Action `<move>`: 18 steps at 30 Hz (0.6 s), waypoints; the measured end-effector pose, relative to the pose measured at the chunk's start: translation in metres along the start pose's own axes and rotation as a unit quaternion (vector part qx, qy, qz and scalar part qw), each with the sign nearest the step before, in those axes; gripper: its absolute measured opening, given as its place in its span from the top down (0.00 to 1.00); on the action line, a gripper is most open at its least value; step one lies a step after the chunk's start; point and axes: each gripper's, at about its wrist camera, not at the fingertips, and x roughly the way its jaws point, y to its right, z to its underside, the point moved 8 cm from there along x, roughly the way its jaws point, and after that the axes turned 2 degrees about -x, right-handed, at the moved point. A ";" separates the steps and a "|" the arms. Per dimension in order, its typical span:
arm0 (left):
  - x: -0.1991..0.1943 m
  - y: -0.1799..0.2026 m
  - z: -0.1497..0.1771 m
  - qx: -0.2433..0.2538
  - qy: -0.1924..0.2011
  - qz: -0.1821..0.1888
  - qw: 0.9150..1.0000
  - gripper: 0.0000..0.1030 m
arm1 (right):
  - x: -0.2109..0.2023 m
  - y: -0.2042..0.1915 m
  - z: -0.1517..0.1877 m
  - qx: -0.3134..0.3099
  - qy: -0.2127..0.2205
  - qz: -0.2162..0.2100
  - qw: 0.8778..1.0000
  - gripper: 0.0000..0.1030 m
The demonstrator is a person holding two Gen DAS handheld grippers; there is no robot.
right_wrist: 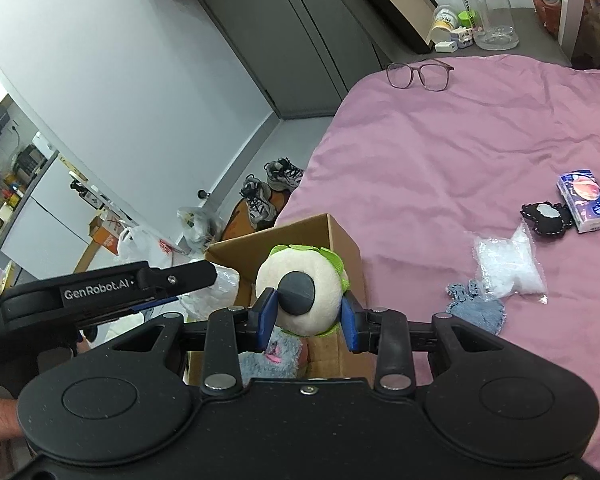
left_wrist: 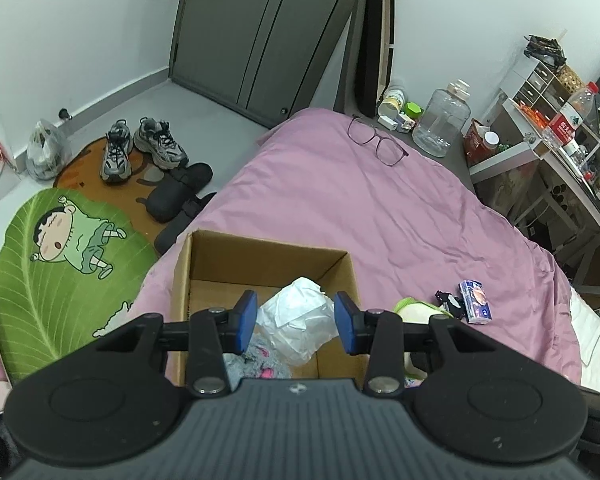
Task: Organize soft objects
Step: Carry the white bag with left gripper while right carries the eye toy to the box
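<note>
A cardboard box (left_wrist: 204,264) stands on the pink bed; it also shows in the right wrist view (right_wrist: 340,236). Inside lie a white plastic bag (left_wrist: 300,316) and a grey-blue plush (left_wrist: 256,360). My left gripper (left_wrist: 296,322) is open and empty above the box. My right gripper (right_wrist: 307,316) is shut on a cream plush ball (right_wrist: 304,288) with a dark patch and green trim, held over the box's right side. On the bed lie a clear bag of white filling (right_wrist: 508,268), a blue knit piece (right_wrist: 476,308), a black pouch (right_wrist: 546,218) and a tissue pack (right_wrist: 586,202).
Glasses (left_wrist: 376,140) lie at the bed's far end. A large clear jug (left_wrist: 440,120) and small jars stand on the nightstand. Shoes (left_wrist: 140,148) and mats are on the floor at left. A cluttered desk (left_wrist: 560,152) is at right.
</note>
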 end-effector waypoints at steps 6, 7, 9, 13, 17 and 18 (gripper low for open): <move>0.017 -0.015 0.000 -0.016 -0.009 -0.003 1.000 0.61 | 0.018 -0.003 -0.003 0.003 -0.008 0.002 1.000 0.67; 0.019 -0.017 -0.001 -0.018 -0.011 -0.004 1.000 0.61 | 0.021 -0.003 -0.003 0.004 -0.010 0.003 1.000 0.67; 0.025 -0.022 -0.001 -0.024 -0.016 -0.006 1.000 0.61 | 0.028 -0.002 -0.003 0.005 -0.015 0.004 1.000 0.67; 0.037 -0.031 -0.002 -0.032 -0.023 -0.009 0.999 0.60 | 0.040 -0.002 -0.003 0.008 -0.023 0.005 1.000 0.67; 0.046 -0.036 -0.006 -0.034 -0.027 -0.011 0.999 0.60 | 0.051 -0.003 -0.005 0.008 -0.029 0.005 1.000 0.67; 0.048 -0.037 -0.006 -0.034 -0.028 -0.011 0.999 0.60 | 0.053 -0.003 -0.005 0.008 -0.030 0.006 0.999 0.67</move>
